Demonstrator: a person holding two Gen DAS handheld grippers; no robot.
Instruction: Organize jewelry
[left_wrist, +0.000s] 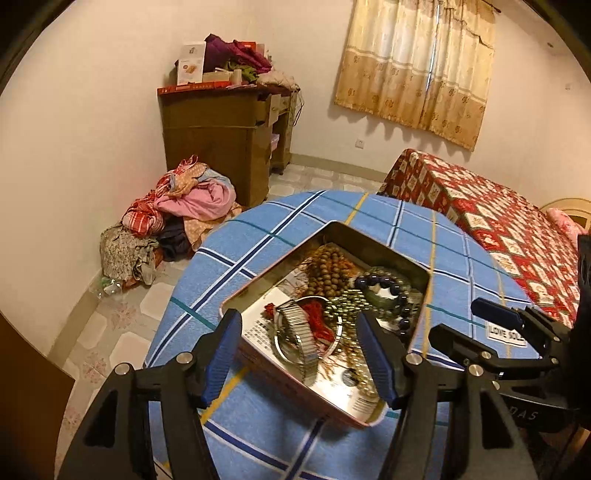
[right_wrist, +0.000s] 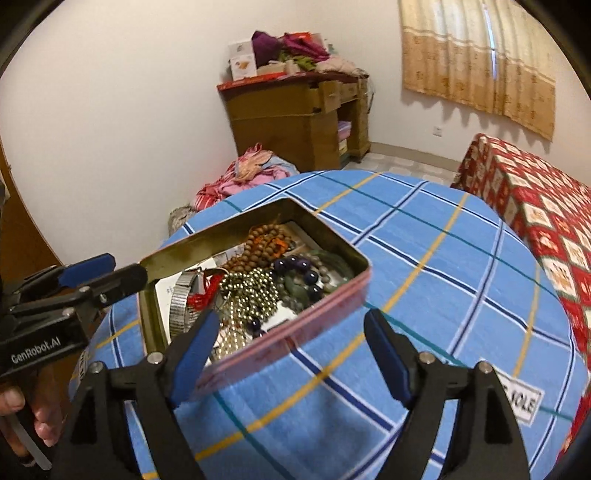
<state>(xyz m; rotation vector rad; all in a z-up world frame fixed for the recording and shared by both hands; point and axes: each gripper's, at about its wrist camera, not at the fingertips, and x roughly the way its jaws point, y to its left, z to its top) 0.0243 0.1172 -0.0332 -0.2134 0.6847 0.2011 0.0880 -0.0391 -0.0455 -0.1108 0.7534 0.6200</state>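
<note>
Both tools, left tool and right tool, gape empty over the tin; its slippery, tangle-prone beads want a pinch at a raised loop

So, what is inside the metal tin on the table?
The tin holds brown beads, a purple bracelet, a metal watchband and printed paper; anything beneath stays hidden.

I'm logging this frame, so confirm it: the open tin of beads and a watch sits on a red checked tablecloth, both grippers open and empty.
Wrong on the cloth: the tablecloth is blue checked, as the right wrist view shows. The rest stands: the tin is open with beads and a watch inside, and the left gripper and right gripper are open and empty.
</note>
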